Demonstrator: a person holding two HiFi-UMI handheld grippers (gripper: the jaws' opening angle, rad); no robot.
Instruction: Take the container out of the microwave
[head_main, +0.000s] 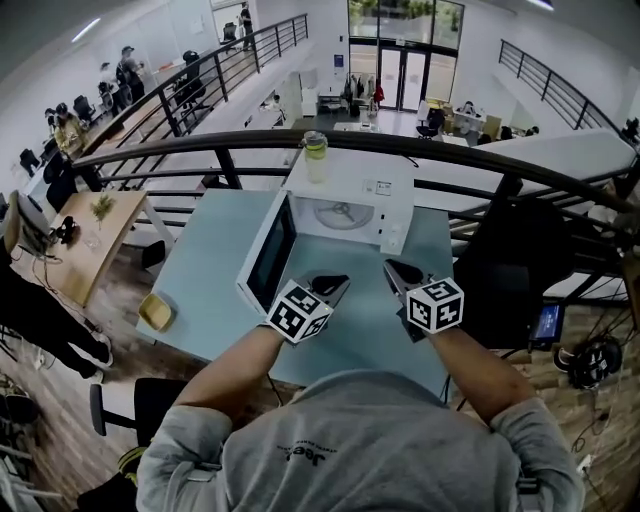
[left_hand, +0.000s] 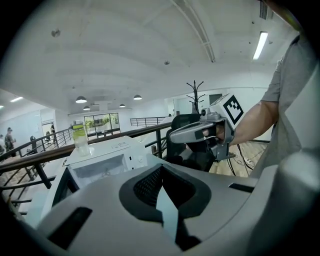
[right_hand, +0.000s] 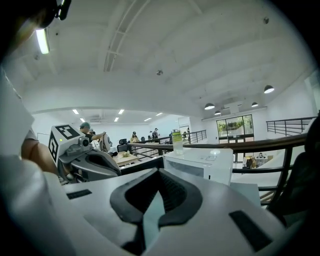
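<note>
Boxy white microwave (head_main: 350, 212), glossy dark door (head_main: 272, 255) open, left gripper (head_main: 338, 285) and right gripper (head_main: 393, 269) pressed together, empty

free: microwave cavity (head_main: 340, 216) open frontward; obstacle: door (head_main: 268, 256) swung out left

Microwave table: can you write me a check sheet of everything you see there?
Surface: light blue table, holding the microwave.
Job's things: white microwave, door open; container inside not made out.
Clutter: bottle on the microwave; small yellow item near the table's left edge.
Grippers: left gripper and right gripper in front of the microwave, jaws shut, empty.
Cables: dark cables on the floor, right.
Surroundings: railing behind; desks and people below.
</note>
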